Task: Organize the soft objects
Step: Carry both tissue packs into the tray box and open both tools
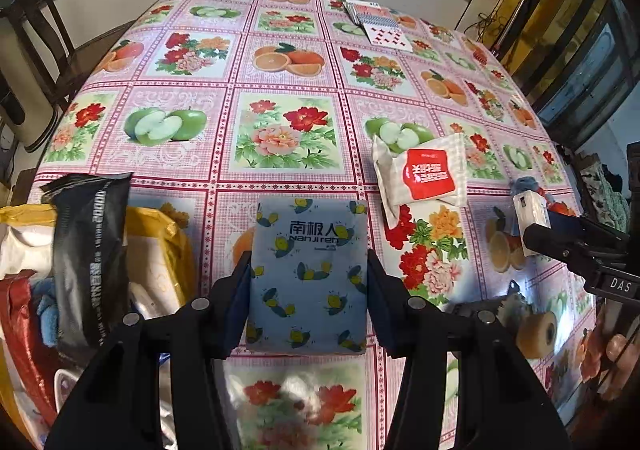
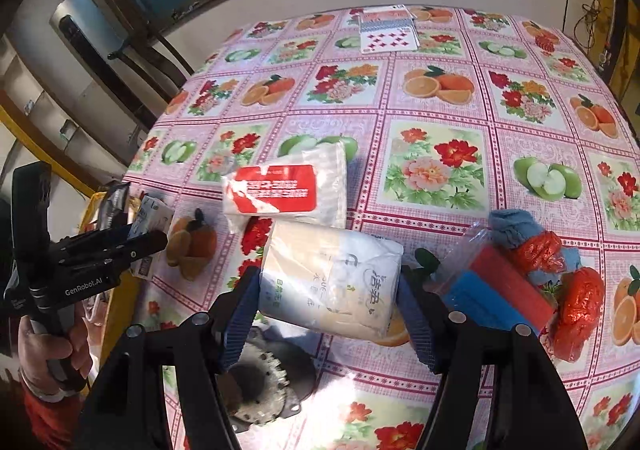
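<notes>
I am working over a table covered with a pink checked tablecloth [image 1: 280,61] printed with fruit and flowers, under a window at the top of both frames. At the bottom centre of the left wrist view, my left gripper [image 1: 308,282] pinches a blue tissue pack [image 1: 308,274] with a bee print, lifted above the cloth. To its left, a black packet [image 1: 90,250] stands in a yellow bag [image 1: 168,234] at the table's edge. In the right wrist view, my right gripper [image 2: 328,290] clamps a white tissue pack [image 2: 332,278] at lower centre. Just above it lies a red-labelled pack [image 2: 288,185]; playing cards [image 2: 388,31] sit at the top.
</notes>
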Motion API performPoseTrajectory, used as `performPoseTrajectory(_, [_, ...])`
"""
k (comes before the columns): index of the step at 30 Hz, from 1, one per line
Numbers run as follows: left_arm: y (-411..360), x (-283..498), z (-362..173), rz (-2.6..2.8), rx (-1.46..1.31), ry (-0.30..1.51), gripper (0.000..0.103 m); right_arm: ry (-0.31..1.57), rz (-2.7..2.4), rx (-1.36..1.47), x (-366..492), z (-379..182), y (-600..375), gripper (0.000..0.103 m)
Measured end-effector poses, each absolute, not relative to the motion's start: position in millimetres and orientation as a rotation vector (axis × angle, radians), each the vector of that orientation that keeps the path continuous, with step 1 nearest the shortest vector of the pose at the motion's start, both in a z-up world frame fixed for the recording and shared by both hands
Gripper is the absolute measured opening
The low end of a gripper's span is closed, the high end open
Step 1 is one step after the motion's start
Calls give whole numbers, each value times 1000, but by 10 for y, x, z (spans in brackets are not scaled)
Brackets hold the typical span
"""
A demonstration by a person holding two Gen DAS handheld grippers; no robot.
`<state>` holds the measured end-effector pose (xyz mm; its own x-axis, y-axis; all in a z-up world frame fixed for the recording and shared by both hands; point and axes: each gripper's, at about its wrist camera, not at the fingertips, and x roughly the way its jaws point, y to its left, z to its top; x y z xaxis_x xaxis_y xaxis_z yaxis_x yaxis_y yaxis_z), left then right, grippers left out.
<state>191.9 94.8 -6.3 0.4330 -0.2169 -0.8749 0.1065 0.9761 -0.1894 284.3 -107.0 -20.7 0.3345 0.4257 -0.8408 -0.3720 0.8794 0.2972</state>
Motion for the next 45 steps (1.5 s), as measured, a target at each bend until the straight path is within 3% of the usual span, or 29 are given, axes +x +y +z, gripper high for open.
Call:
performPoseTrajectory(9, [1839,1080,386,-125,-122,1014,50,1050,774,-18,2173,198,-120,69])
performPoseTrajectory(24, [2911,205,-26,58,-212,1036,51,1149,1071,-207,1027,-171,1814,70])
performPoseTrajectory(32, [2974,71,-138,77,-261,1024,54,1182,1111,-166,829,-184,1850,71])
performPoseTrajectory(38, [2990,1,-75,106,-302,987,70,1179,1126,-106,880,-101,1629,75])
performPoseTrajectory(45, [2766,-52,126,117,-260,908,71,1097,1127,20,940,126,1079,77])
